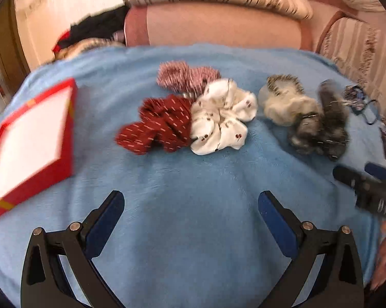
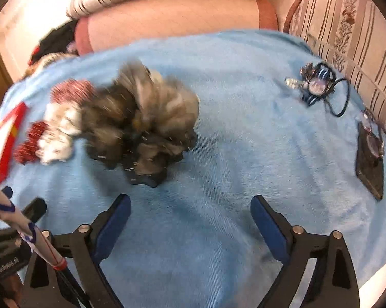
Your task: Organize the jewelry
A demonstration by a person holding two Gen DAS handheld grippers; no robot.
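Both claws [image 1: 191, 201] [image 2: 190, 205] gape; patterned scrunchies [image 1: 220, 118] cluster, touching.

A blue fleece blanket [image 1: 193, 179] is carrying a red box [image 1: 31, 151], a dark red scrunchie [image 1: 157, 128] touching a white scrunchie [image 1: 223, 118], a pink scrunchie [image 1: 185, 77] behind, grey furry scrunchies [image 1: 319, 125], and a beaded trinket [image 2: 316, 84].
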